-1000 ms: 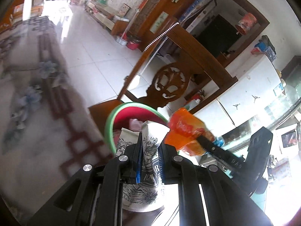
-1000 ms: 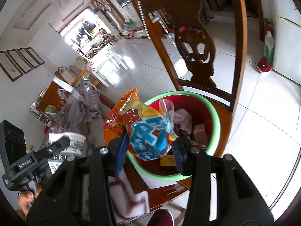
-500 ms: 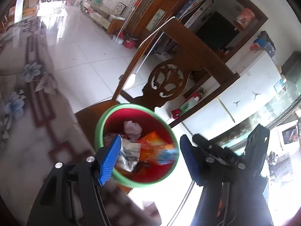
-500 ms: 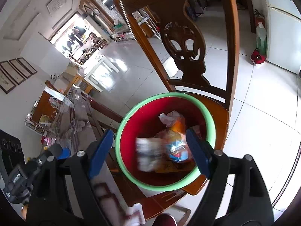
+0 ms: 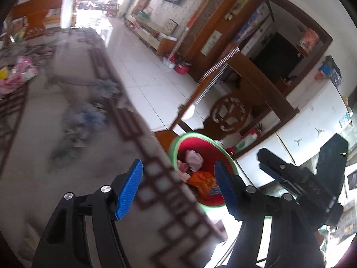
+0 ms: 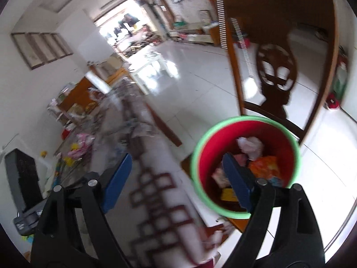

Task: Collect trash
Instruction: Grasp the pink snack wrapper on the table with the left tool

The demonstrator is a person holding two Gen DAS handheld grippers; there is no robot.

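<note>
Both grippers wide open & empty, held over the table edge by the bin.

Left gripper spread wide, nothing betw. its blue pads, angled down over the patterned table w/ its right finger over the red, green-rimmed bin. Right gripper likewise fully apart, holding nothing; its right finger overlaps the bin. Bin sits on a wooden chair just off the table edge. Trash in bin: orange snack bag, crumpled white paper. More pink wrappers far along the table; views blurred.
</note>
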